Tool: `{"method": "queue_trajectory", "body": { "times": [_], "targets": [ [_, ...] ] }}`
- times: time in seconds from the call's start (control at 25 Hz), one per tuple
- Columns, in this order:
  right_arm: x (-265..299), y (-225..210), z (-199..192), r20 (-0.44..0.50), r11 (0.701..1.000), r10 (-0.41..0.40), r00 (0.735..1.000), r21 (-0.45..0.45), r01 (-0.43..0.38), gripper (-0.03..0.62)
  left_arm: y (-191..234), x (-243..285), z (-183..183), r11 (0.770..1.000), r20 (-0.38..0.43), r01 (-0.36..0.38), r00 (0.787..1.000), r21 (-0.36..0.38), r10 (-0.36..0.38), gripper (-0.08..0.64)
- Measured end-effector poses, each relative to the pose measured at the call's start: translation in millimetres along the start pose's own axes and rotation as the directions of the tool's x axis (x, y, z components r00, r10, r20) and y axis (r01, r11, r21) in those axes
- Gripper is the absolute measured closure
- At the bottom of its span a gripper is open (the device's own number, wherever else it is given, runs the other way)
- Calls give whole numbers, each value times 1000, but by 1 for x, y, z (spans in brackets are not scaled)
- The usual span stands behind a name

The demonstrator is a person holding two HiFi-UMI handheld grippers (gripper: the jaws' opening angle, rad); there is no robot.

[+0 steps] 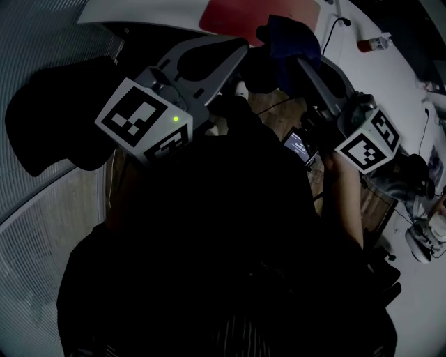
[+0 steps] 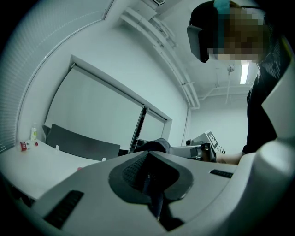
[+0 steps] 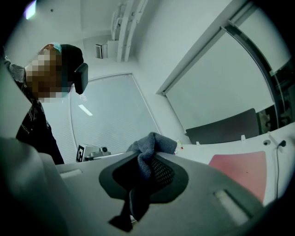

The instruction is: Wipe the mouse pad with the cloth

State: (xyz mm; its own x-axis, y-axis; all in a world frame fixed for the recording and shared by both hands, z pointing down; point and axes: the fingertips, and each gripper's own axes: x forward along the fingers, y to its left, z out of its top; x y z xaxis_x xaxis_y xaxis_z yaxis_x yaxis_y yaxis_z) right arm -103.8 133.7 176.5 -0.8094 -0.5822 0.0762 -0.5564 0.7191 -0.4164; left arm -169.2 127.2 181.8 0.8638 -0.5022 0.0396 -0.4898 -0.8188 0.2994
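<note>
Partly cropped, the red mouse pad (image 1: 237, 14) lies far; right claw (image 3: 146, 171) clamps the cloth (image 3: 154, 144), bunch poking past its tips; left claw (image 2: 148, 171) closed, empty.

To your left stands a black chair (image 1: 63, 118). The white table (image 1: 397, 90) ahead of you carries a small bottle (image 1: 373, 43) near its far edge. Below it, a lit screen (image 1: 298, 145) glows just above the wooden floor (image 1: 275, 104).

Fuzzy cloth (image 3: 154, 145), matt mouse pad (image 3: 239, 173)
</note>
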Motion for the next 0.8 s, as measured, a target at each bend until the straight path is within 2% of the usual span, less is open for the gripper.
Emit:
{"method": "queue_trajectory", "body": {
  "times": [0.48,0.8],
  "targets": [
    [2,-12,-5,-19,997,71,997,8,-71,555,10,-3,1,998,25,-64,998,3,64,554],
    [26,-143,60,-12,994,98,995,45,-97,555,72,117,26,998,-35,-67,997,4,67,554]
  ]
}}
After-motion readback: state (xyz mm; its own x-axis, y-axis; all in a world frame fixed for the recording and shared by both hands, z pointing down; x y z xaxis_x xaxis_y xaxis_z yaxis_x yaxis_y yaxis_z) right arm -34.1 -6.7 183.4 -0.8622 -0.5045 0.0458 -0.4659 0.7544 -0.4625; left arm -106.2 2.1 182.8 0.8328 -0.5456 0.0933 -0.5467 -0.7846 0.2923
